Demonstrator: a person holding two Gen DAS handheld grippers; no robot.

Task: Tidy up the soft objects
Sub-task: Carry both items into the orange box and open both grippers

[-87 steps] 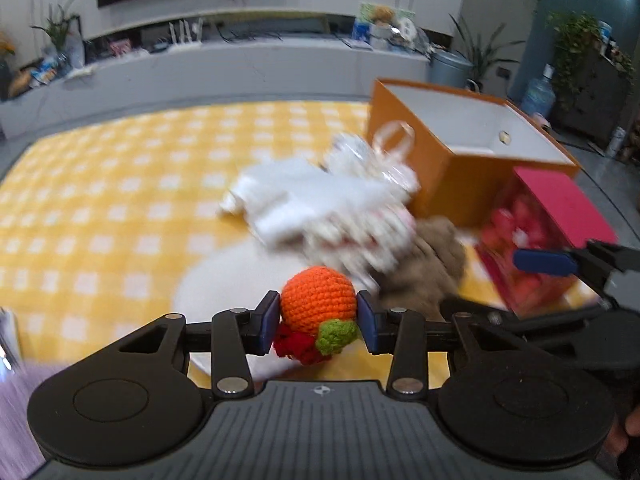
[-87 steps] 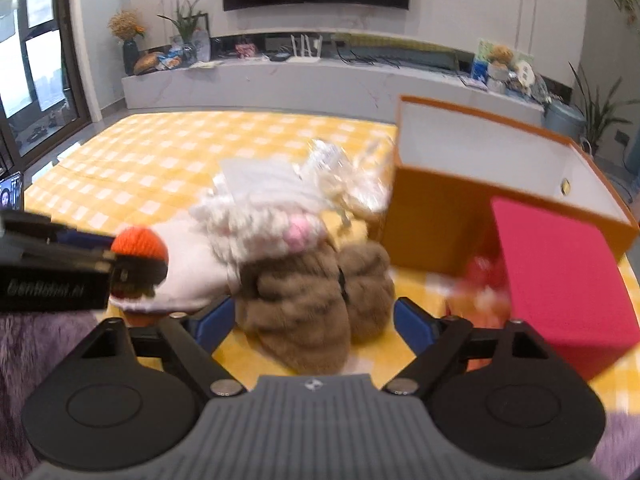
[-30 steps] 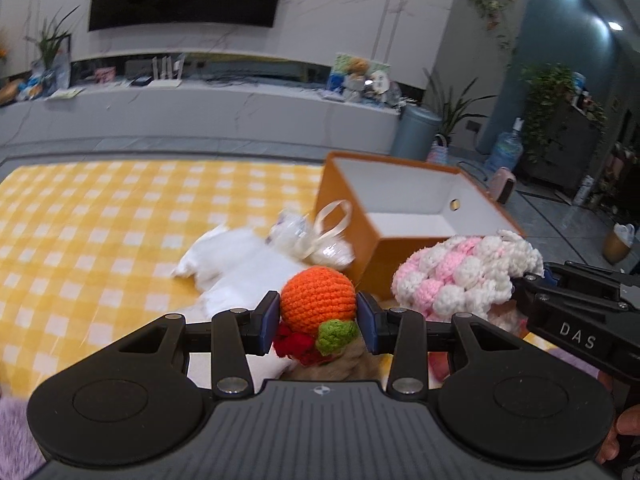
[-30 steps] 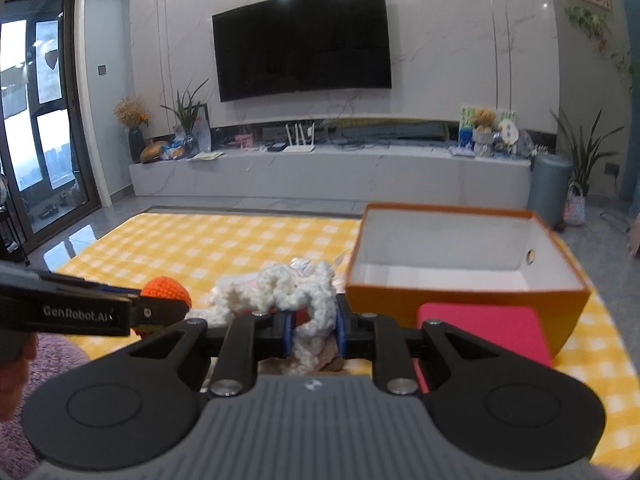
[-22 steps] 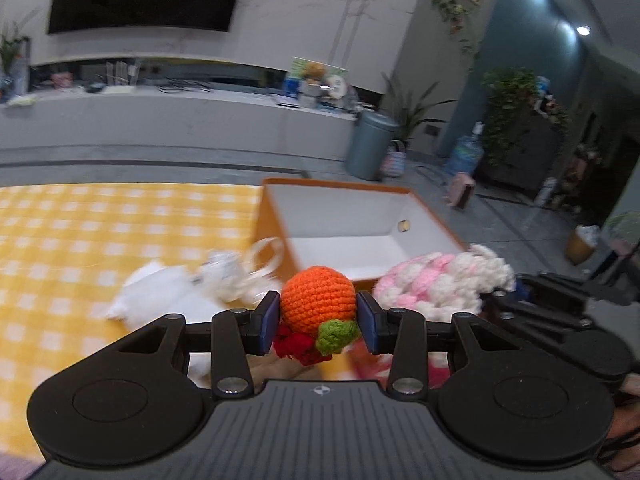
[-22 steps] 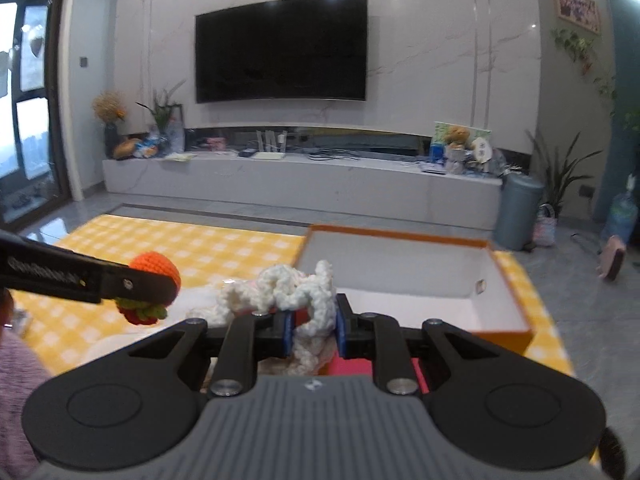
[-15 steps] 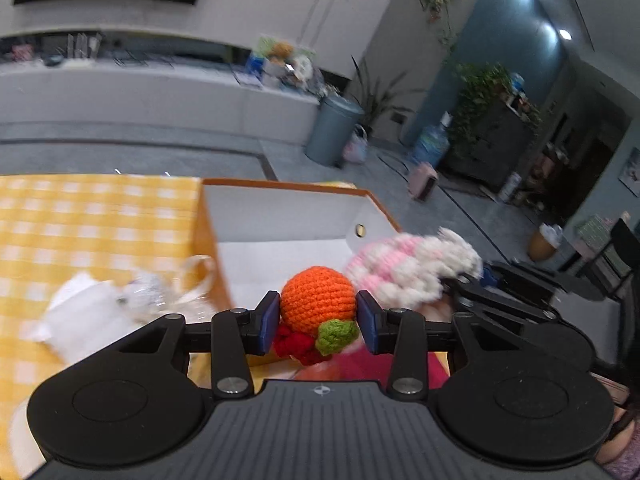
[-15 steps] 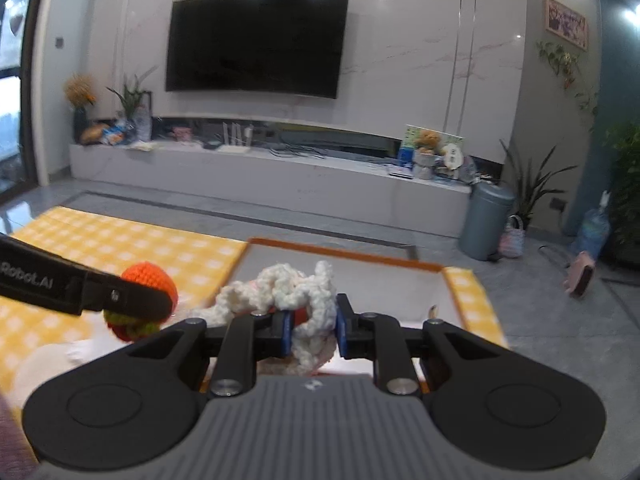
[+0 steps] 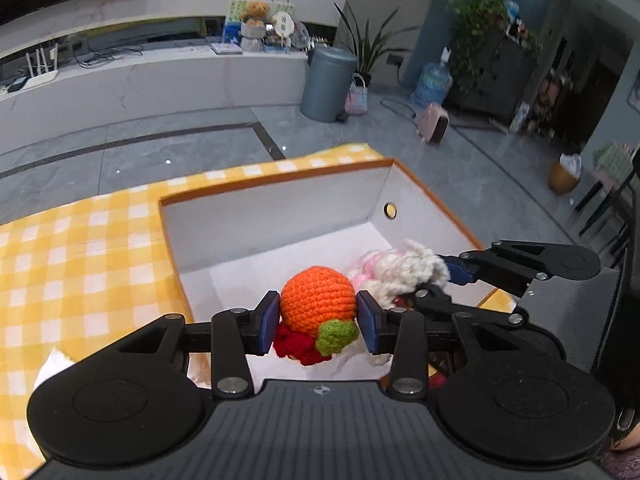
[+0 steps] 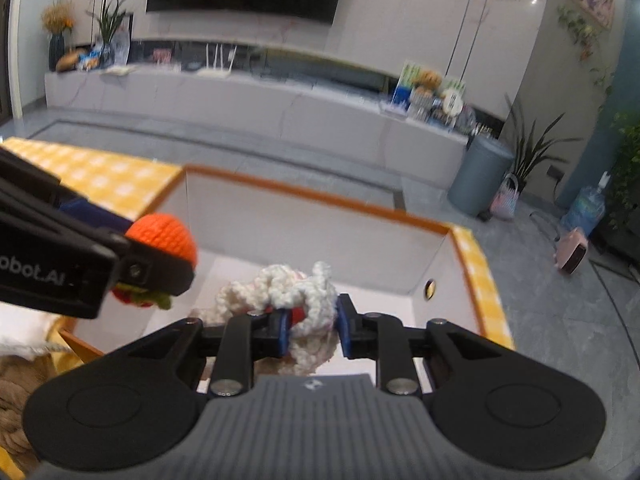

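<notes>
My left gripper point(image 9: 318, 322) is shut on an orange crocheted ball point(image 9: 318, 299) with red and green bits below it, held over the open orange box point(image 9: 276, 184) with a white inside. My right gripper point(image 10: 311, 326) is shut on a white and pink knitted toy point(image 10: 288, 292), also held over the box point(image 10: 320, 196). In the left wrist view the knitted toy point(image 9: 400, 270) and right gripper point(image 9: 452, 280) sit just right of the ball. In the right wrist view the ball point(image 10: 166, 236) is at the left.
The box stands on a yellow checked cloth point(image 9: 72, 264). A brown plush point(image 10: 14, 388) and a white soft item point(image 10: 20, 328) lie left of the box. Beyond are grey floor, a bin point(image 9: 328, 80) and a low cabinet.
Both grippers have moved from the pile to over the open box, each still holding its toy. The views now tilt down into the box.
</notes>
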